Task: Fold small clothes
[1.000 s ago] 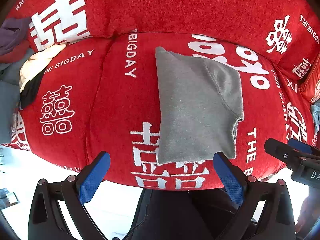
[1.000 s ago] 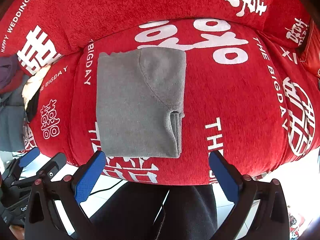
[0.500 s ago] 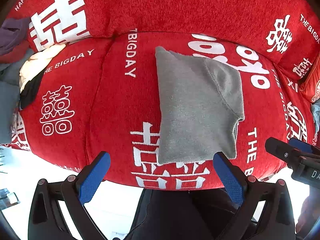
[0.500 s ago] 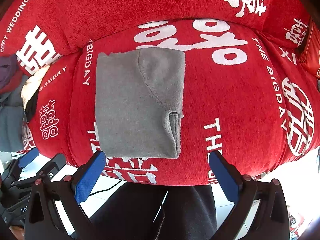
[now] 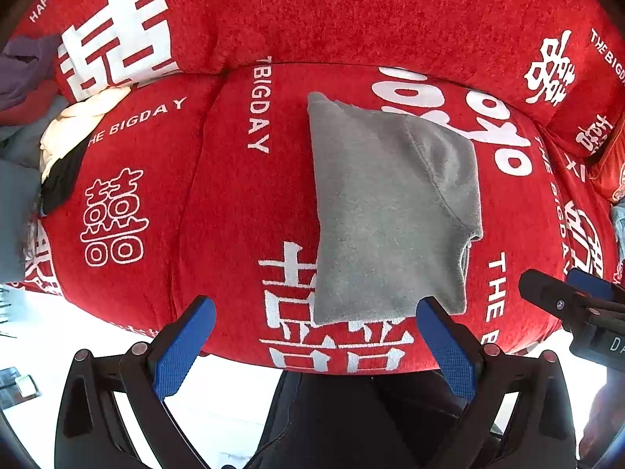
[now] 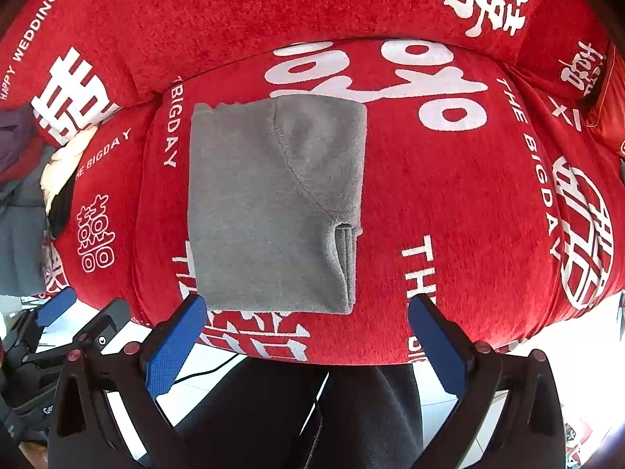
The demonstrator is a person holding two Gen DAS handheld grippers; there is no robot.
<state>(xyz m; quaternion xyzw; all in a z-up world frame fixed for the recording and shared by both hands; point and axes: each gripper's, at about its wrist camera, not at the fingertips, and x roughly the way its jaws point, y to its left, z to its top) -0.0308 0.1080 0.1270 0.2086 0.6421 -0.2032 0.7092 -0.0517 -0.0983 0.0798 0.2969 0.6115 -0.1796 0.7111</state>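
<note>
A small grey garment [image 5: 390, 211] lies folded into a flat rectangle on the red sofa seat [image 5: 250, 215], with stacked layers showing at its right edge. It also shows in the right wrist view [image 6: 269, 211]. My left gripper [image 5: 316, 336] is open and empty, held above the seat's front edge just below the garment. My right gripper [image 6: 306, 332] is open and empty, also hovering at the front edge below the garment. The right gripper shows at the right of the left wrist view [image 5: 578, 305].
A pile of other clothes [image 5: 47, 136], cream, black, purple and grey-blue, lies at the left end of the sofa. The red backrest [image 5: 351, 11] rises behind the seat. The person's dark trousers [image 6: 312, 410] are below the front edge.
Almost nothing has changed. Both grippers stay open and nearly still, and the grey garment has not moved.
</note>
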